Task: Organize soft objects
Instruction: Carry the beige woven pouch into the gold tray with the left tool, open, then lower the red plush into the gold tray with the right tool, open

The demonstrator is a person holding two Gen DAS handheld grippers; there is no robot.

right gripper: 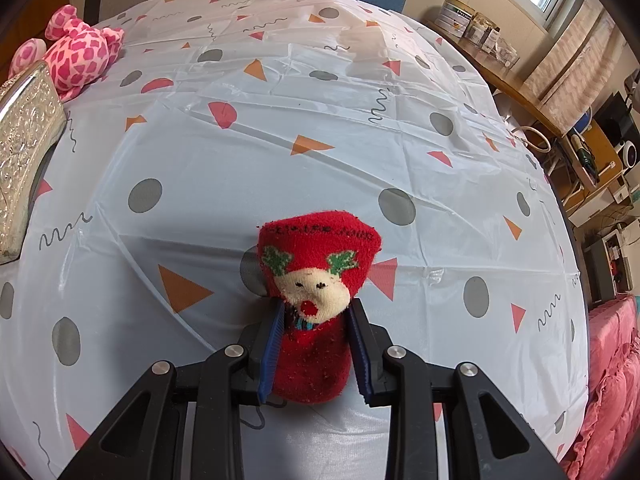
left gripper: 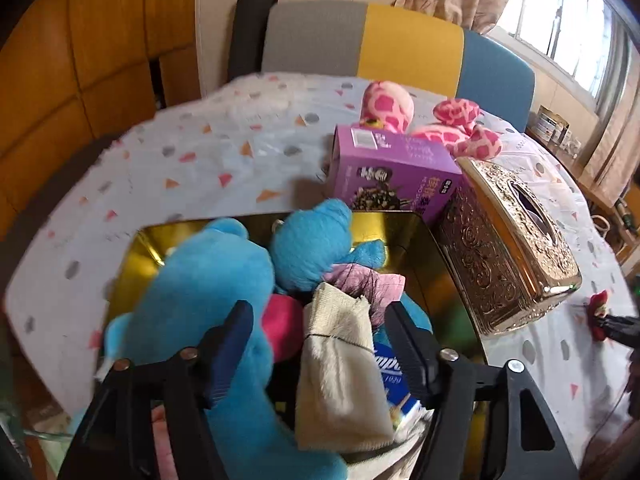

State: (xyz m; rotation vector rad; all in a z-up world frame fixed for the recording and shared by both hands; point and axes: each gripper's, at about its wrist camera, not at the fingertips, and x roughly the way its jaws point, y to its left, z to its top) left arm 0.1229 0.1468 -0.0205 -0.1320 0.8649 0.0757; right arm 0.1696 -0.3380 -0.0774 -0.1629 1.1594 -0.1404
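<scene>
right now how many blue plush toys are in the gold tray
2: a big one at the tray's left, a smaller one behind it toward the purple box. More may be hidden underneath.

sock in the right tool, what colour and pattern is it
Red sock with a cream reindeer face, green antlers and a red mouth; it shows best in the right wrist view.

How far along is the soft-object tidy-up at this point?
Done: blue plush toys and a cream cloth pouch lie in the gold metal tray; the left gripper stands open around the pouch. In hand: the right gripper clamps a red reindeer sock. Left: the pink spotted plush on the patterned tablecloth.
</scene>
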